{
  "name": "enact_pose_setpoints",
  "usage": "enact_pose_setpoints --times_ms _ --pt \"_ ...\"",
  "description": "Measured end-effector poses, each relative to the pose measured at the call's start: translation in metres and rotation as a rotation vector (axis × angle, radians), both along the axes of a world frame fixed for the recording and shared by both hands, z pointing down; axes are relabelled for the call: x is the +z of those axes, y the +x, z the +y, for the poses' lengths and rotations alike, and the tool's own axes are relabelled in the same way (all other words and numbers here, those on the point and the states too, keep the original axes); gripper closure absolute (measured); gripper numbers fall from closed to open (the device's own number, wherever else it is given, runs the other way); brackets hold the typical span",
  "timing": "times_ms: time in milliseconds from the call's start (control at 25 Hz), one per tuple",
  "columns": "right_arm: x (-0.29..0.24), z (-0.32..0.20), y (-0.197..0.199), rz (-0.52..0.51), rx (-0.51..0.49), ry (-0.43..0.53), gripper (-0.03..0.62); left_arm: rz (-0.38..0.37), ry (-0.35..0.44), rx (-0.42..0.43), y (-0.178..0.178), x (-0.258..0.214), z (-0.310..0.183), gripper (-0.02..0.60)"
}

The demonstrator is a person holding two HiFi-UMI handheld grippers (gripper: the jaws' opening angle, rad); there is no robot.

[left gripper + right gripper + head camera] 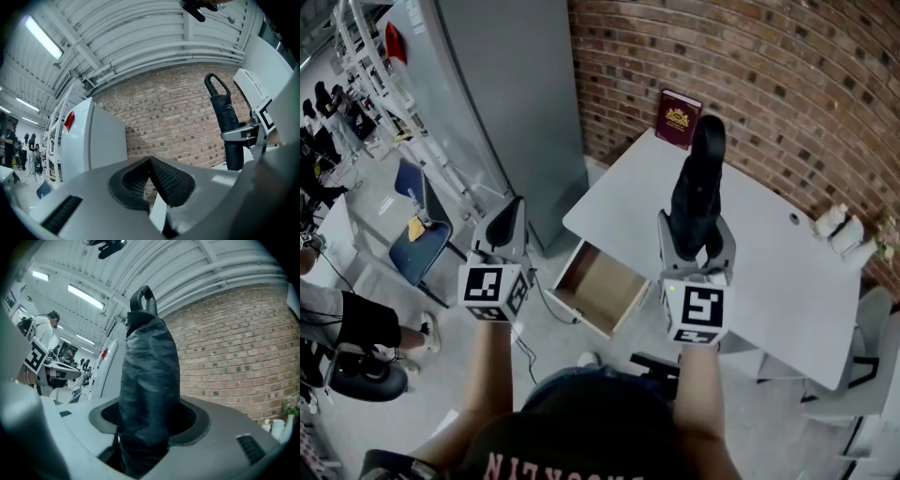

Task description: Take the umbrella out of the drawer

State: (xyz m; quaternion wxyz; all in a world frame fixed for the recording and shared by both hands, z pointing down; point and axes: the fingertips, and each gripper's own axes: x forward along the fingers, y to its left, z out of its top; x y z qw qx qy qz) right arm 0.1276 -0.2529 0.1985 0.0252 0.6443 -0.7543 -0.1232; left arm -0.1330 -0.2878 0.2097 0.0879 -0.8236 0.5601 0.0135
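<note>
Brick wall (750, 56) backs the white worktop (778, 272), with a red book (678, 118) propped at twelve o'clock. The right gripper (696, 230) fingers (192, 420) clamp the black umbrella (698, 192) upright above the worktop, with the open drawer (598, 286) at eight o'clock. The left gripper (511, 211) fingers (166, 180) are pressed together, empty.

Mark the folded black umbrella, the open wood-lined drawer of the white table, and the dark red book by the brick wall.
Folded black umbrella (696, 192), head view, middle of its wrapped canopy.
Open wood-lined drawer (602, 281), head view, bare brown floor inside.
Dark red book (678, 119), head view, centre of front cover.
</note>
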Motion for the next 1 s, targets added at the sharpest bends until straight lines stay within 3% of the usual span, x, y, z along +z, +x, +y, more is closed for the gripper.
enact_pose_setpoints --times_ms 1000 --pt "0.0073 0.0069 0.0105 -0.004 0.027 -0.03 0.339 0.039 0.003 0.006 -0.0025 0.0004 0.0023 0.582"
